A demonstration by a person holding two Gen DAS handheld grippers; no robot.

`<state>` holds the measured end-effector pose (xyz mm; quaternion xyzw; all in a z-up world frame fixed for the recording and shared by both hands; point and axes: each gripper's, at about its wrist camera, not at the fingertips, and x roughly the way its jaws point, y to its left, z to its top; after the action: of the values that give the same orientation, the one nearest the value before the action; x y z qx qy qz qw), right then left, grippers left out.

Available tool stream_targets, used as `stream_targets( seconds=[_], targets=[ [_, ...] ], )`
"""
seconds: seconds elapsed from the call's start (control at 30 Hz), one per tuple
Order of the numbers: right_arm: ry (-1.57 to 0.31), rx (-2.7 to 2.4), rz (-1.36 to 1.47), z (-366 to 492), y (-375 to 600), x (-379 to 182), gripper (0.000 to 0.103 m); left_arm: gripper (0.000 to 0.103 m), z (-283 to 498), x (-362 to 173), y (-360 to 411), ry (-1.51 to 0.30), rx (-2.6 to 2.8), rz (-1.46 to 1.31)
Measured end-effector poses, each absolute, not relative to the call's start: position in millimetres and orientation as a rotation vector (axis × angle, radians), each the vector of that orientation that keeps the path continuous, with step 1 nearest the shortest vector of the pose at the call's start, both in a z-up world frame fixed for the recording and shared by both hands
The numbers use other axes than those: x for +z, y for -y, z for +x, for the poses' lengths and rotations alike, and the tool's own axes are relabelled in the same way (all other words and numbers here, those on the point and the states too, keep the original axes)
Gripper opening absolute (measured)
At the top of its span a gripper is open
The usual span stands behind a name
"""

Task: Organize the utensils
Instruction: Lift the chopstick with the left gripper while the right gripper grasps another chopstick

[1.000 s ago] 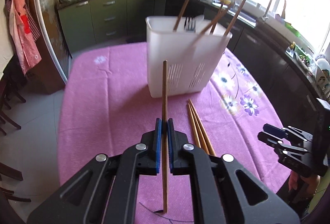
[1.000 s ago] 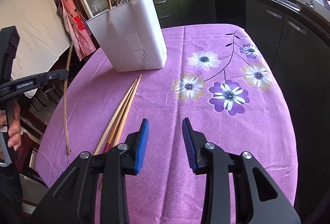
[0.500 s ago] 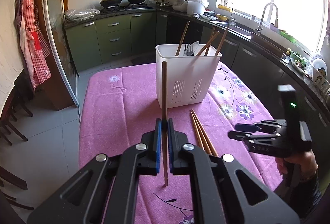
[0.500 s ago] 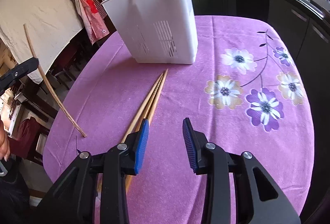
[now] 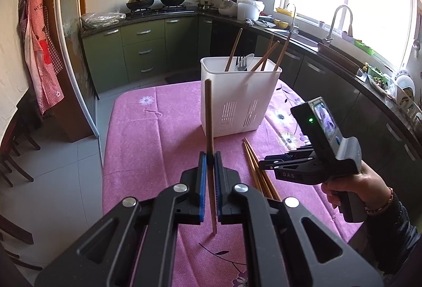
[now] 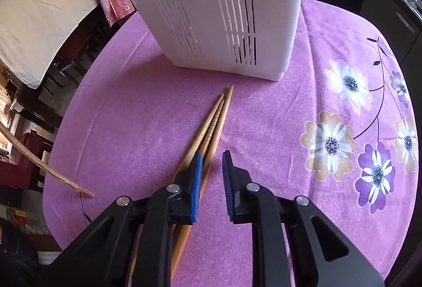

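My left gripper (image 5: 210,155) is shut on a brown chopstick (image 5: 209,115), held raised above the table; the chopstick also shows in the right wrist view (image 6: 47,172). A white slotted utensil holder (image 5: 238,97) stands on the table with several chopsticks, a fork and a spoon in it; it also fills the top of the right wrist view (image 6: 211,1). Three loose chopsticks (image 6: 213,123) lie on the cloth in front of it, also seen in the left wrist view (image 5: 254,163). My right gripper (image 6: 212,157) is open, low over their near part, its left finger above them.
The table wears a pink-purple flowered cloth (image 6: 329,107). Green kitchen cabinets (image 5: 142,54) and a counter with a sink (image 5: 340,20) run behind. A red checked apron (image 5: 39,49) hangs at left. Dark chairs (image 6: 63,70) stand beside the table.
My left gripper has lifted and pulled back with its chopstick. My right gripper has moved forward and down to the loose chopsticks, nearer the holder.
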<state>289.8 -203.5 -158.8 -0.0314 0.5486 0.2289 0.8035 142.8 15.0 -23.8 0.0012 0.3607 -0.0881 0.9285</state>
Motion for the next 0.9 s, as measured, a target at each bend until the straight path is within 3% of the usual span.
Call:
stream_targets(
  seconds=[0.4, 0.47, 0.63, 0.9],
  targets=[
    [-1.194, 0.459, -0.183, 299.1, 165.2, -162.5, 0.016, 0.006, 142.5, -24.9, -16.8, -0.746, -0.184, 0.004],
    [-1.186, 0.442, -0.209, 300.8, 159.4, -162.1, 0.01, 0.006, 142.9, -25.2, -16.6, -0.749, -0.183, 0.006],
    [-1.166, 0.437, -0.196, 305.1, 156.5, -157.2, 0.007, 0.006, 143.0, -24.5, -16.5, -0.752, -0.176, 0.008],
    [-0.937, 0.468, -0.078, 268.6, 200.4, -74.1, 0.007, 0.006, 142.8, -23.8, -13.3, -0.757, -0.165, 0.027]
  ],
)
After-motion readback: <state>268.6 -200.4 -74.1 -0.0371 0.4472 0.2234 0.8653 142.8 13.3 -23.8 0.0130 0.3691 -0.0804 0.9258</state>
